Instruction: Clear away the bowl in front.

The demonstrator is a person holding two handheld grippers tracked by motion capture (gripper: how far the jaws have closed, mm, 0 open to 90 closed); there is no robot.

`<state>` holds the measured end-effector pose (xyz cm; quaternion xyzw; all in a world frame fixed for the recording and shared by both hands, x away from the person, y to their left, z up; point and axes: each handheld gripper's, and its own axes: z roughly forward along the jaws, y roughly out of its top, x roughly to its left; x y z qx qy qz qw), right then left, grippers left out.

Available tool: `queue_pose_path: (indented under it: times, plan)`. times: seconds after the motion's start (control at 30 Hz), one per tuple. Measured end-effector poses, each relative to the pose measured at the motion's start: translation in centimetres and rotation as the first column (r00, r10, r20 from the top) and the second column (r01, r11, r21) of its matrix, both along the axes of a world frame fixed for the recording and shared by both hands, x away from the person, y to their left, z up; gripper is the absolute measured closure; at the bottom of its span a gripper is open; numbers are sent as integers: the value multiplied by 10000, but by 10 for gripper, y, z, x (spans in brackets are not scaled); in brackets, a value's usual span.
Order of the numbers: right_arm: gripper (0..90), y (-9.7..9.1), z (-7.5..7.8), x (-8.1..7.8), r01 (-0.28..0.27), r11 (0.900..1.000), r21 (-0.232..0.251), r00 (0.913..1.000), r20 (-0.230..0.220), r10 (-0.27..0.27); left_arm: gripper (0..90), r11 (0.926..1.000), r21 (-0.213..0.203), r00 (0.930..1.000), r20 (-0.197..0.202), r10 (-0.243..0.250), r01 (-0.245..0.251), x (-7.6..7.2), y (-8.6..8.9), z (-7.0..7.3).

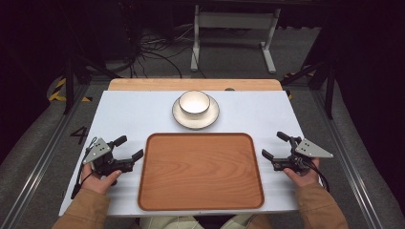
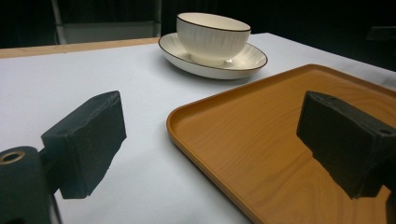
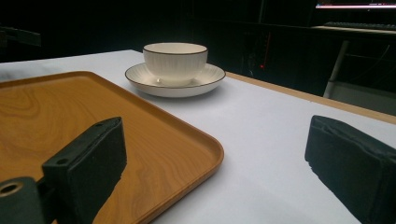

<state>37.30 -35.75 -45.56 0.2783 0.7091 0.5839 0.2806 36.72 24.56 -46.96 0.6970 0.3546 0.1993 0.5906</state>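
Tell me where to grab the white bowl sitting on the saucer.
Probably the bowl is best taken by its thin rim from above, one jaw inside and one outside. It stands upright and open, and its rounded wall narrows toward the saucer, so a side grip might slip.

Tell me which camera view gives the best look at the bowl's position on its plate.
The high view: it looks down on the bowl, showing it centred on the plate with rim visible all round. The left gripper view shows the bowl side-on, standing upright; the right gripper view shows the same from the other side.
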Motion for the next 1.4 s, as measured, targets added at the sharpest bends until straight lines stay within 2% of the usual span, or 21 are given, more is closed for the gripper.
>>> queue_pose_path:
  times: [0.4, 0.5, 0.57, 0.67, 1.1, 1.4]
  plan:
    - [58, 0, 0, 0, 4, 10000, 35, 10000, -12, -4, 92, 10000, -6, 10000, -34, 37, -37, 0, 0, 0]
    - [58, 0, 0, 0, 1, 10000, 24, 10000, -14, -1, 96, 9999, 104, 10000, -50, 44, -44, 0, -1, 1]
    - [58, -1, 0, 1, 10, 10000, 45, 10000, -29, -10, 98, 10000, 20, 9999, -118, 46, -45, 1, -1, 2]
    - [58, -1, 0, 1, 20, 10000, 57, 10000, -45, -20, 103, 9999, -101, 9996, -252, 108, -111, 2, -3, 6]
    - [58, -1, 0, 1, 50, 9999, 106, 9999, -101, -49, 124, 9996, 248, 9989, -445, 167, -156, 7, -6, 32]
    - [58, -1, 0, 1, 68, 9999, 123, 9999, -114, -67, 126, 9996, 275, 9986, -533, 51, -37, 13, -11, 45]
